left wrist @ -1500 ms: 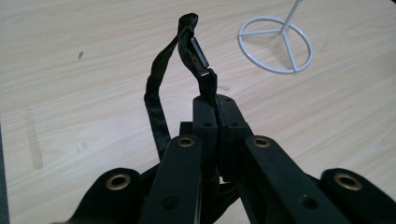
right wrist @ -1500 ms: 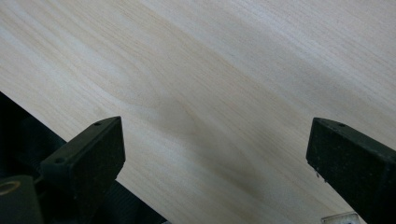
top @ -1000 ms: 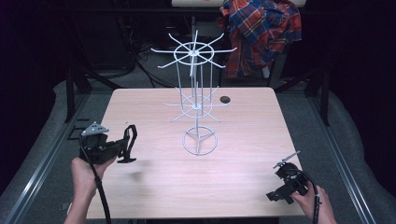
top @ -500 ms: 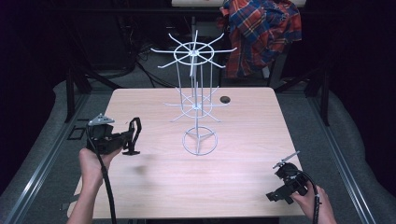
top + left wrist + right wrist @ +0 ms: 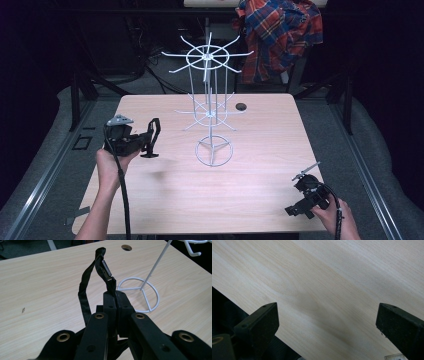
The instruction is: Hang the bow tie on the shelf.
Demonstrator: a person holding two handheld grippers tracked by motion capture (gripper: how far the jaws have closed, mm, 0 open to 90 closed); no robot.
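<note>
My left gripper (image 5: 150,142) was clamped tight on a black strap (image 5: 100,272), holding its loop up off the left side of the table (image 5: 260,185), well apart from the white wire rack (image 5: 212,115) at the middle. My right gripper (image 5: 295,210) hovered near the table's front right corner, its jaws spread wide and holding nothing.
</note>
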